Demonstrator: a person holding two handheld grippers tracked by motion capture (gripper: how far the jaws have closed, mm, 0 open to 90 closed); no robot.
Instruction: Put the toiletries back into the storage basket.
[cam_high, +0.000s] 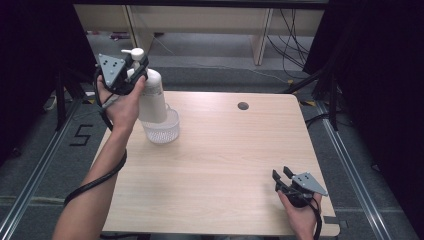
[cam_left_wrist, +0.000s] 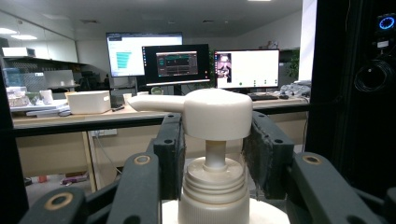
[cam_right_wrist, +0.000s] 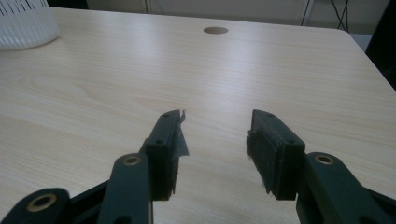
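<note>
One white plastic pump bottle (cam_high: 151, 97) stands in one clear ribbed plastic cup (cam_high: 165, 131) near the far left corner of the wooden counter (cam_high: 225, 165). The left hand-held gripper (cam_high: 134, 70) clamps its pump head; the bottle's base is hidden. The right hand-held gripper (cam_right_wrist: 215, 135), jaws apart and empty, rests near the near right corner, with bare counter between.

My high view looks forward and down over the whole counter (cam_high: 220, 165). My left gripper view sits close behind the pump bottle (cam_left_wrist: 215, 140), facing level. My right gripper view skims the counter; both share the basket (cam_right_wrist: 25, 23).
</note>
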